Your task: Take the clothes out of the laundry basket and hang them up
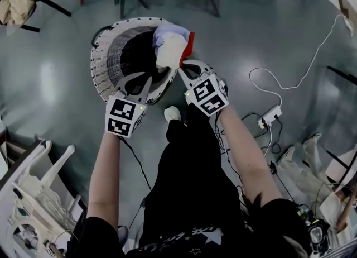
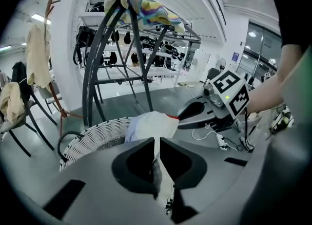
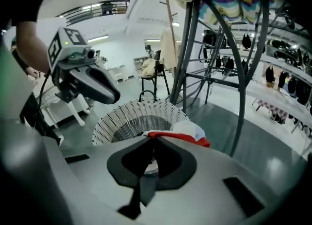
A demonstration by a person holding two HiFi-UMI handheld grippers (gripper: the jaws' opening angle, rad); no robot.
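Note:
A white garment with red trim and a pale blue part [image 1: 172, 47] is lifted over the right rim of the white wicker laundry basket [image 1: 106, 56]. My left gripper [image 1: 149, 79] is shut on a white fold of it, seen between its jaws in the left gripper view [image 2: 157, 147]. My right gripper [image 1: 181, 71] is shut on the red-trimmed edge [image 3: 155, 141]. The two grippers meet at the garment [image 2: 151, 124], which bunches over the basket [image 3: 131, 119]. In each gripper view the other gripper shows: the right gripper [image 2: 181, 118] and the left gripper [image 3: 117, 96].
A dark metal drying rack [image 2: 97, 63] stands behind the basket with a colourful cloth [image 2: 146, 12] over its top. A coat stand with a pale garment [image 2: 36, 53] is at the left. A power strip with a white cable [image 1: 270, 114] lies on the floor at the right.

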